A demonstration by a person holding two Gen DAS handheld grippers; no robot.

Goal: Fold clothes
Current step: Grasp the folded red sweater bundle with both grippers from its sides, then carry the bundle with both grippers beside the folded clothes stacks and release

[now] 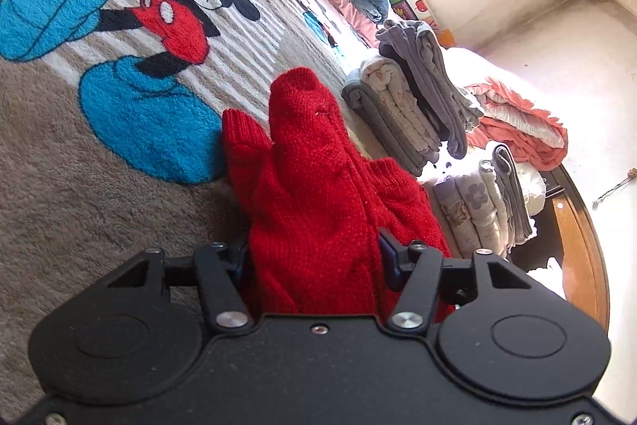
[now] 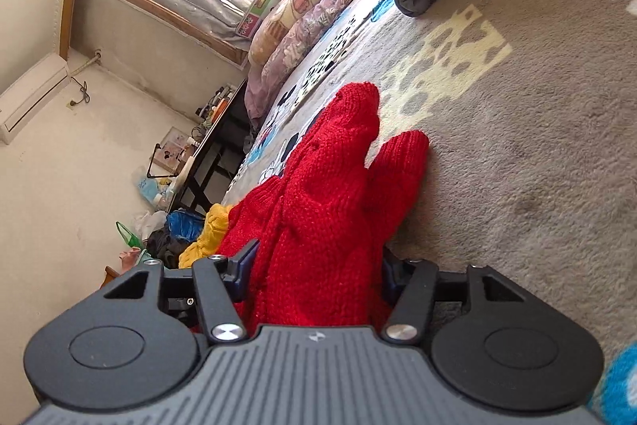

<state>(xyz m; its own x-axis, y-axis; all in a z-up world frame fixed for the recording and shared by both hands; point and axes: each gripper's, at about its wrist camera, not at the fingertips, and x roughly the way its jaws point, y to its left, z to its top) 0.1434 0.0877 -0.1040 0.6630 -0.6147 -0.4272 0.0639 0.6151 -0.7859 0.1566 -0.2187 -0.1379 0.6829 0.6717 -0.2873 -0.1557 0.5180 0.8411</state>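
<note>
A red knit sweater [image 1: 314, 186] lies bunched on a grey cartoon-print blanket [image 1: 79, 166], with one cuff and a rounded fold pointing away from me. My left gripper [image 1: 314, 253] is shut on the near part of the sweater, and the knit fills the space between its blue-padded fingers. In the right wrist view the same red sweater [image 2: 330, 194] stretches forward over the blanket [image 2: 517, 146]. My right gripper [image 2: 318, 269] is shut on the sweater too, with thick folds bulging between its fingers.
Stacks of folded clothes [image 1: 402, 106] stand beyond the sweater, with a pink ruffled garment [image 1: 521, 122] and more folded laundry [image 1: 485, 202] near the bed's wooden edge [image 1: 585, 234]. A yellow knit [image 2: 207, 234] and a loose clothes pile lie left of the sweater. Pillows [image 2: 286, 38] line the wall.
</note>
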